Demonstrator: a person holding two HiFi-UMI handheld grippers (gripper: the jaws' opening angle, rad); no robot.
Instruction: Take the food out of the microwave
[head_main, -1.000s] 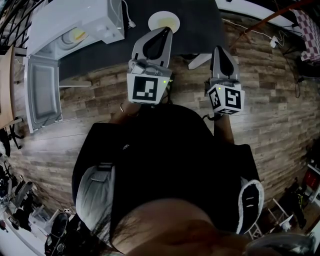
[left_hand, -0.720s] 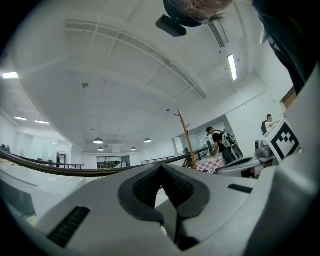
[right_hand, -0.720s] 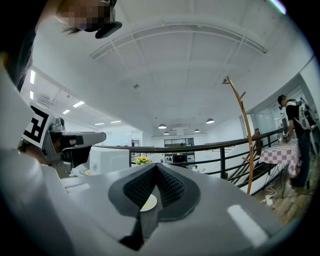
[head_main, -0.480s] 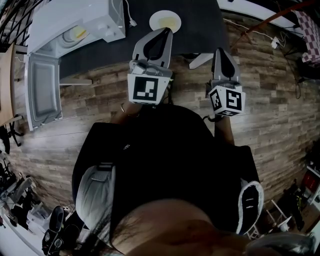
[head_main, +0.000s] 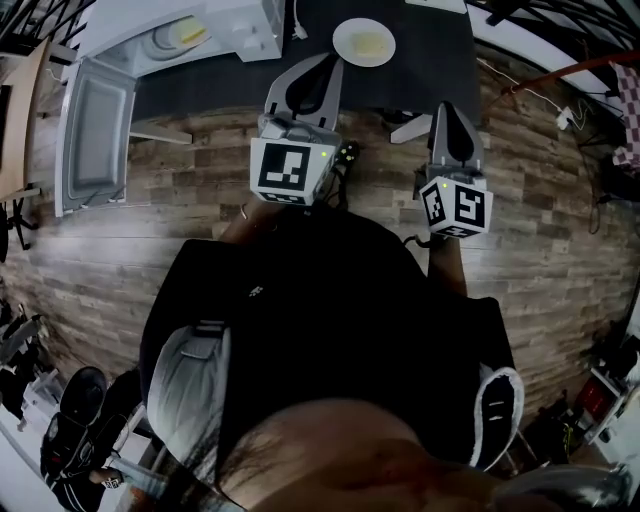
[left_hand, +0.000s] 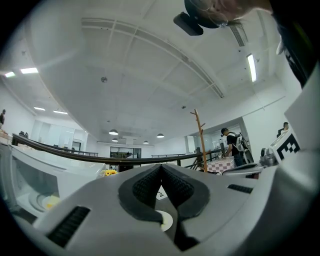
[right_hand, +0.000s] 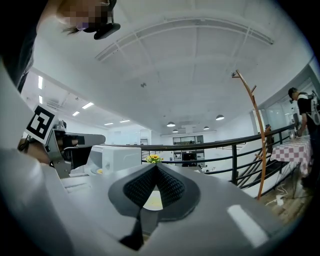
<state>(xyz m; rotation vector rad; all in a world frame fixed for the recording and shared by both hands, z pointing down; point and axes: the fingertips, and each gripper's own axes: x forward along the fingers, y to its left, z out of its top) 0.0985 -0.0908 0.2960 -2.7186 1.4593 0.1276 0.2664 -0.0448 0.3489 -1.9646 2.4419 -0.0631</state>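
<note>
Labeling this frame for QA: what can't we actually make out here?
Microwave plate: head view, its yellow food is too small to identify.
Microwave: head view, partly cut off by the top edge.
Table plate: left gripper view, mostly hidden behind the shut left gripper.

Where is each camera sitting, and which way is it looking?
Head view: on the person's head, looking steeply down at the dark table and open microwave; shows their body, left claw and right claw.
Left gripper view: rides the left claw, looking level across the table; shows its shut jaws and the right claw's cube.
Right gripper view: rides the right claw, looking level too; shows its shut jaws and the left claw.
Shared: both claw views see the microwave and the plate beyond their jaws.
</note>
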